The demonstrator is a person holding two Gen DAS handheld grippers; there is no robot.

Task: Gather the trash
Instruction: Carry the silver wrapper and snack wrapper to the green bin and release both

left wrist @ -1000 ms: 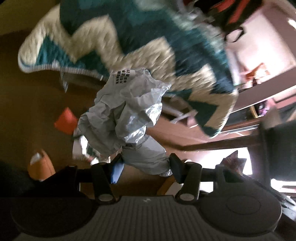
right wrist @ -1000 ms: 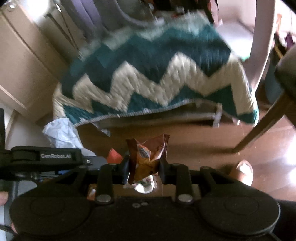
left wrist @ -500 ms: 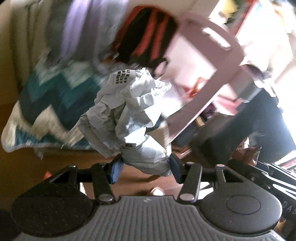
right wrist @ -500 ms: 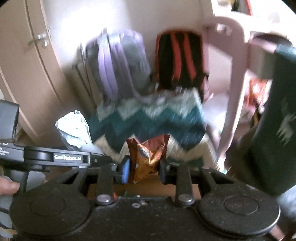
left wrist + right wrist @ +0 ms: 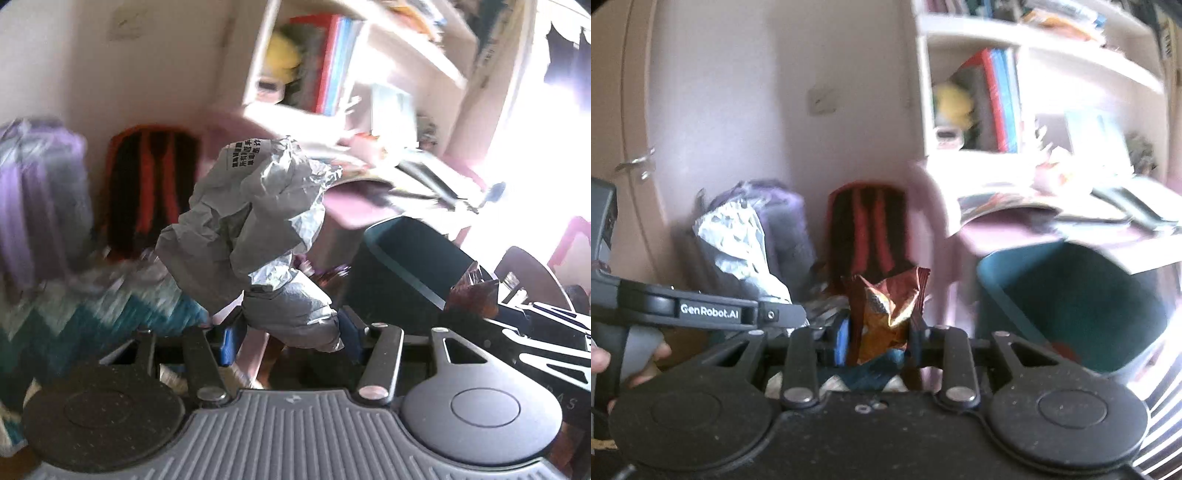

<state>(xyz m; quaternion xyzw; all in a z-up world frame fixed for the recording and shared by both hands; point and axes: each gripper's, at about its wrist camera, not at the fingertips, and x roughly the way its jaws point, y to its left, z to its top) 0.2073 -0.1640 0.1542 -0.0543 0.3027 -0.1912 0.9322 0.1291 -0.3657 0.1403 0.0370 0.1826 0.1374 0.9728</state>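
1. Currently the left gripper (image 5: 286, 338) has its jaws clamped on a crumpled grey plastic bag (image 5: 255, 229), which stands up from between the blue pads and carries a patch of black print near its top.
2. The right gripper (image 5: 877, 341) has its jaws pressed together on a brown and orange snack wrapper (image 5: 886, 310), held upright with its torn top edge pointing up.
3. Seen from the right wrist camera, the left gripper (image 5: 790, 314) reaches in from the left edge, with the grey plastic bag (image 5: 738, 240) rising above it and a person's hand (image 5: 631, 365) around its handle.
4. Seen from the left wrist camera, the right gripper (image 5: 513, 306) shows at the right edge with the snack wrapper (image 5: 471, 291) at its tip.
5. A dark teal bin (image 5: 1071, 306) stands open to the right of the snack wrapper, partly under a pink table (image 5: 997, 229); a small reddish thing lies inside it, too blurred to tell what.
6. The same teal bin (image 5: 406, 258) lies between the two held pieces of trash in the left wrist view.
7. A red and black backpack (image 5: 868, 229) and a purple backpack (image 5: 783, 218) lean against the wall behind the grippers.
8. A teal and cream zigzag blanket (image 5: 92, 314) shows low on the left, blurred.
9. A white shelf (image 5: 1034, 74) above the table holds books and a yellow object, and papers lie spread across the table.
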